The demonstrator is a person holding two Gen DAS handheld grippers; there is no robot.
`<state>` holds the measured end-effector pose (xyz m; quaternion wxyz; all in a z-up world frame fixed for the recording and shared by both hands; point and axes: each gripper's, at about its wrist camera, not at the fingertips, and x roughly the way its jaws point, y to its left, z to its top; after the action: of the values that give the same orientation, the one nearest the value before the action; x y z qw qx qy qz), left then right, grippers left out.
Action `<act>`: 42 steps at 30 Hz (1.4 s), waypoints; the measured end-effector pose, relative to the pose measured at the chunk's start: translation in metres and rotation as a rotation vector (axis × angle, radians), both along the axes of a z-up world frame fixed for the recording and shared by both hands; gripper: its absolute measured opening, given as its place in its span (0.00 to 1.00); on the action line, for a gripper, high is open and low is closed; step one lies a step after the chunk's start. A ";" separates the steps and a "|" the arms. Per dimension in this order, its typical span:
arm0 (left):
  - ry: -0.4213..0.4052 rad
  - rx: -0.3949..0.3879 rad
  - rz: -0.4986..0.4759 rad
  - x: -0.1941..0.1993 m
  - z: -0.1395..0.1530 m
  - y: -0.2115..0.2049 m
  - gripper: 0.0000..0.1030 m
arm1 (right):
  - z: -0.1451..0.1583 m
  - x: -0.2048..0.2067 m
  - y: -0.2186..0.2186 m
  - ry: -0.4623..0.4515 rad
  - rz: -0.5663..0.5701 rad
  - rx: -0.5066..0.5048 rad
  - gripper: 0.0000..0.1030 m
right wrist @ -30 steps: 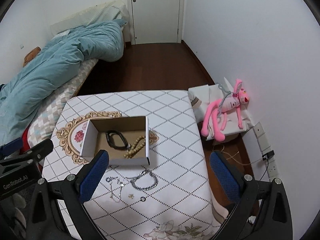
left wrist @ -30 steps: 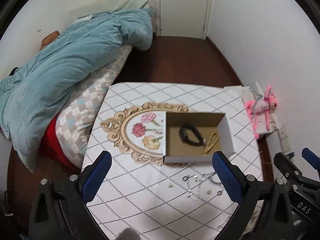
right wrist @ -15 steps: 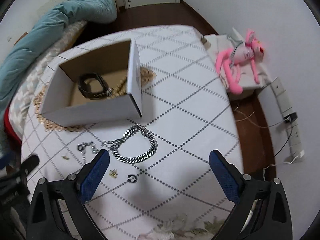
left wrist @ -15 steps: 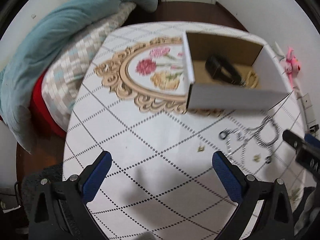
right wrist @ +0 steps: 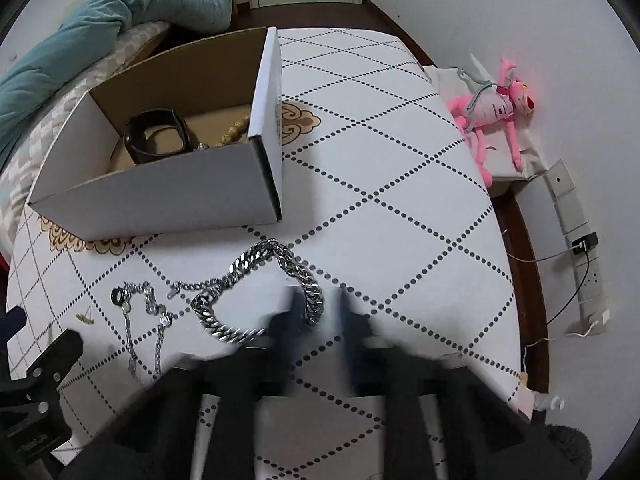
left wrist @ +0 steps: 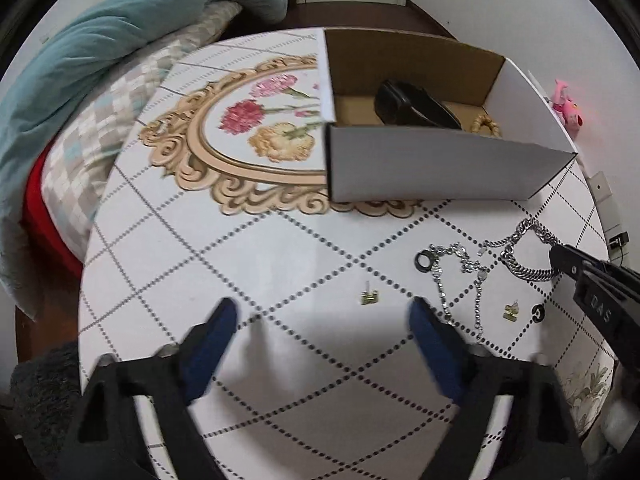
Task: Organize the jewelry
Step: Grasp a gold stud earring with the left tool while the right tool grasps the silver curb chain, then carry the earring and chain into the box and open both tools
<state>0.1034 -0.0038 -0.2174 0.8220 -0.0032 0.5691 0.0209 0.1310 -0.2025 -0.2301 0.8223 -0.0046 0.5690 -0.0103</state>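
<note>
Right wrist view: the right gripper (right wrist: 318, 312) points steeply down at the table (right wrist: 400, 184), its blurred jaws closing and now narrow, with the right-hand end of the chunky silver curb-chain bracelet (right wrist: 256, 292) between the fingers (right wrist: 294, 308); whether the pads already press on the links cannot be told through the blur. The bracelet curves away from the jaws to the left and up, lying flat on the diamond-patterned tablecloth just in front of the open cardboard box (right wrist: 160, 196). Left of the bracelet lies a thin silver chain (right wrist: 146, 320) with a small black ring (right wrist: 118, 297) at its upper end, and further left a small gold earring (right wrist: 85, 316). Inside the box sit a black band (right wrist: 156, 138) and a string of wooden beads (right wrist: 236, 128). A pink plush toy (right wrist: 492, 112) lies beyond the table's right edge.

In the left wrist view, the left gripper (left wrist: 320, 324) hangs over bare cloth, jaws closing but wide apart with nothing between them. A gold earring (left wrist: 369, 297) lies just ahead of the gap; the thin chain runs beside the right finger (left wrist: 432, 344), and a second gold earring (left wrist: 511, 311) and the bracelet lie further right, under the other tool's tip.
</note>
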 end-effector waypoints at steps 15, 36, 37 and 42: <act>-0.003 -0.015 -0.042 -0.004 -0.007 -0.014 0.19 | 0.002 -0.023 -0.019 0.024 -0.053 0.050 0.08; -0.067 -0.086 -0.081 -0.010 0.026 -0.022 0.06 | 0.032 -0.031 -0.015 -0.020 -0.015 0.136 0.08; -0.074 -0.092 -0.085 -0.010 0.031 -0.021 0.06 | 0.037 -0.031 -0.015 -0.027 -0.007 0.153 0.08; -0.118 -0.151 -0.104 -0.002 0.068 -0.021 0.06 | 0.075 -0.027 -0.012 -0.074 0.037 0.218 0.08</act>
<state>0.1010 -0.0244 -0.1491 0.8514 -0.0368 0.5192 -0.0649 0.1041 -0.2141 -0.1555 0.8383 0.0748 0.5358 0.0670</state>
